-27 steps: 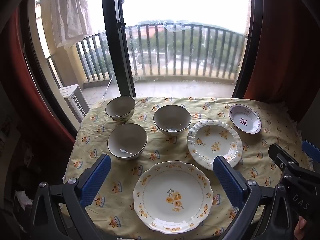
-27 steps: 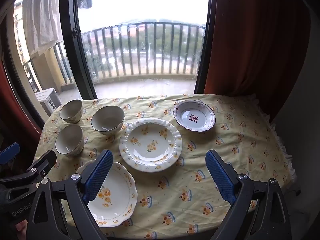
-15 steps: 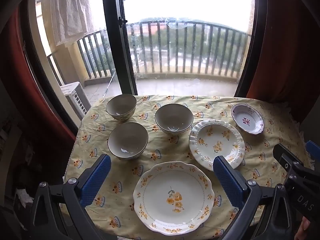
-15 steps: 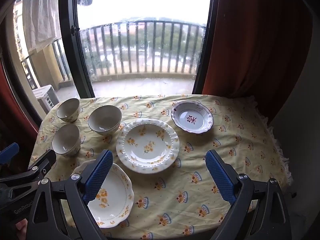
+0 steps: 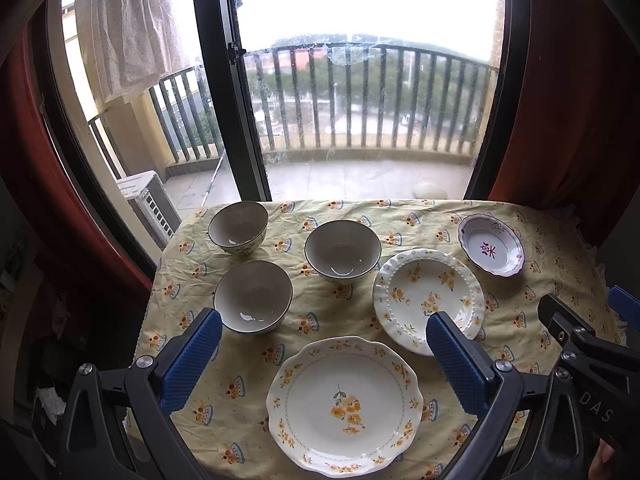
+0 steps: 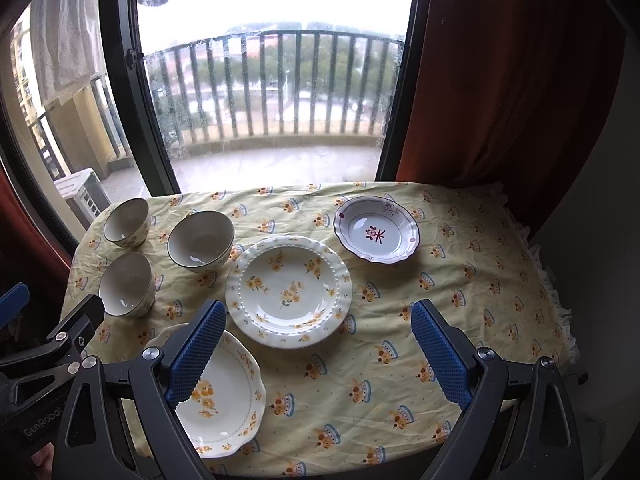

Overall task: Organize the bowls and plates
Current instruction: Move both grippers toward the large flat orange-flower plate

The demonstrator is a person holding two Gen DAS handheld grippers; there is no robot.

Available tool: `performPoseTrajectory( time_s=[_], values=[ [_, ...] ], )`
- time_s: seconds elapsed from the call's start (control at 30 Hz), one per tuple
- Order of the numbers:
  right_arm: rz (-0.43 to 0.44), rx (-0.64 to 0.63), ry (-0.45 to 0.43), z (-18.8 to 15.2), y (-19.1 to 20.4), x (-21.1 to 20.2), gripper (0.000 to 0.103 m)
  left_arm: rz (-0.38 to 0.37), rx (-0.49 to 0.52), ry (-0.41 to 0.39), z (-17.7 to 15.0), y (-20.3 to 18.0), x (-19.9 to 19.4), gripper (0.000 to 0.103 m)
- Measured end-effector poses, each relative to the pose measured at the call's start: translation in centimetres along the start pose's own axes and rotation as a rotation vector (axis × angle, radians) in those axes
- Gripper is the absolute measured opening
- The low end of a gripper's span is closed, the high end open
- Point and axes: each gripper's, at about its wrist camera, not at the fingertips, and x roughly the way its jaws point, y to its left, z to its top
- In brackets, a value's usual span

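A table in a yellow patterned cloth carries three bowls and three plates. A flat floral plate lies nearest, below my open left gripper. Behind it sit a near-left bowl, a far-left bowl and a middle bowl. A beaded deep plate lies right of centre, and a small purple-rimmed dish at the far right. My right gripper hangs open above the cloth, near the deep plate. Neither gripper holds anything.
A glass balcony door with railings stands behind the table. Red curtains hang at the right. An air-conditioner unit sits outside on the left. The table's right half carries only cloth.
Both cameras have drawn back and up a little, so the dishes sit slightly farther away in view. Nothing on the table has moved and both grippers stay open.
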Motion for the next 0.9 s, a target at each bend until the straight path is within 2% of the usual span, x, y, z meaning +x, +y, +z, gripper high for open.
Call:
performPoseTrajectory(
  time_s=[0.9],
  values=[
    [-0.002, -0.031, 0.021, 0.6, 0.4, 1.1, 0.096, 0.018, -0.02, 0.023, 0.2, 0.3, 0.4, 0.103]
  ],
)
